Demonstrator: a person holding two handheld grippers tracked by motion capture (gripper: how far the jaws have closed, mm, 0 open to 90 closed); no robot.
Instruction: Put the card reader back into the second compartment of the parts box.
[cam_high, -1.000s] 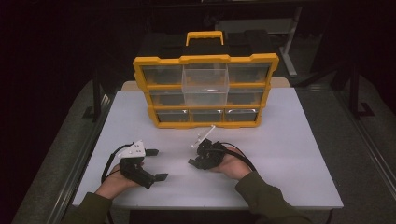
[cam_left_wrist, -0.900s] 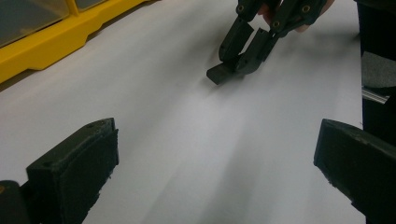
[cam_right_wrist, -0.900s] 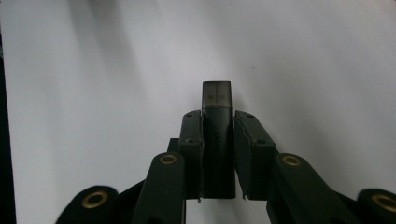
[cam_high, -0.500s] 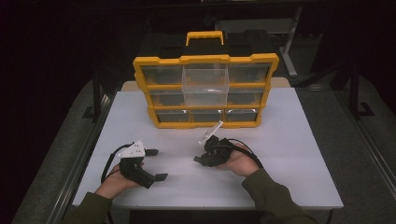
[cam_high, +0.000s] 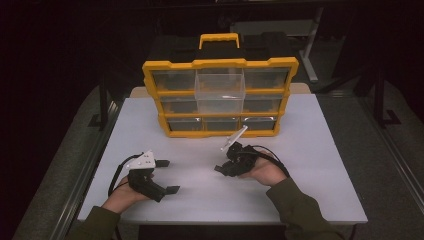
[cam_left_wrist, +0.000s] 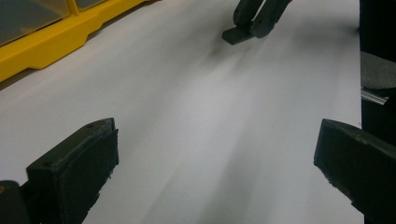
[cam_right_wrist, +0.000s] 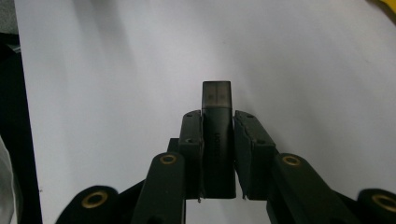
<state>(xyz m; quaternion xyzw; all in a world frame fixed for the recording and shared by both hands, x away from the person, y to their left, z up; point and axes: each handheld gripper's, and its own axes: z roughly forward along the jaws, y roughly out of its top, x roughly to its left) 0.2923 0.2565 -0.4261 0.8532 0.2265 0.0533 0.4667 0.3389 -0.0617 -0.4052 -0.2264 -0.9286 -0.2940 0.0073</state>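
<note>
Between the pads of the right gripper (cam_right_wrist: 217, 154), the lower part of a small dark stick (cam_right_wrist: 217, 107) is being hidden; its faint lettering is too small to read, and in the high view it is too small to make out. Beyond the left gripper (cam_left_wrist: 210, 154), the yellow organizer (cam_left_wrist: 51, 42) is being cut off by the top and left edges, its drawer contents blurred. In the high view, the drawers' contents are staying indistinct behind the clear fronts.

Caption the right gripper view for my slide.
Right tongs shut on a small dark stick above the white table.
</note>
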